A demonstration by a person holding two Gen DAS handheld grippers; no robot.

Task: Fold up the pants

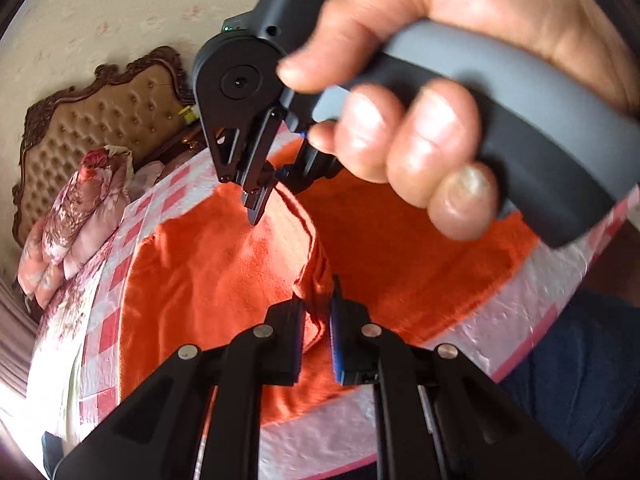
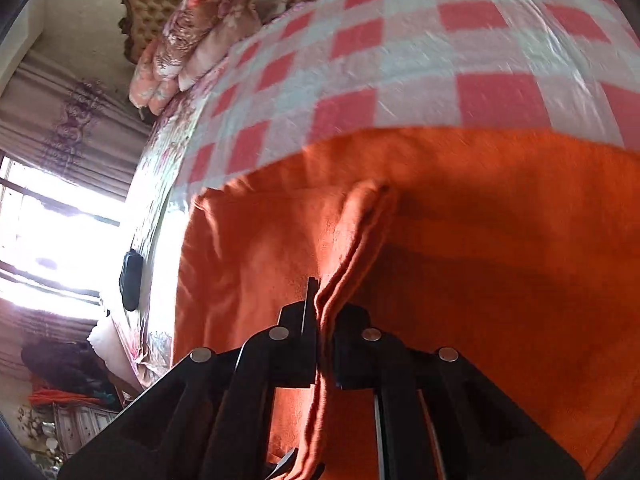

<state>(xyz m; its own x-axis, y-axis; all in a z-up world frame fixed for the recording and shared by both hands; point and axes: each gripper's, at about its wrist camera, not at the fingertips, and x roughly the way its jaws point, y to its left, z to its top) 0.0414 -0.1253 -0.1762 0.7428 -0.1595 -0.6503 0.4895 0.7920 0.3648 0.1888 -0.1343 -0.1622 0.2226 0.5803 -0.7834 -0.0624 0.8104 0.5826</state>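
Note:
Orange pants (image 1: 224, 280) lie spread on the bed, with a raised fold running along the middle. At the bottom of the left wrist view my left gripper (image 1: 316, 334) is shut on the near end of that fold. Farther up the same ridge, my right gripper (image 1: 256, 210), held in a person's hand (image 1: 420, 128), pinches the cloth with its tips together. In the right wrist view the pants (image 2: 500, 240) fill the lower half. There the right gripper (image 2: 324, 320) is shut on a bunched ridge of orange cloth that runs between its fingers.
A pink and white checked blanket (image 2: 440, 40) covers the bed under the pants. A folded floral quilt (image 1: 72, 216) and a tufted headboard (image 1: 100, 120) stand at the far end. A bright window (image 2: 48, 232) is at the left. A person's dark blue clothing (image 1: 580, 380) is at the near right.

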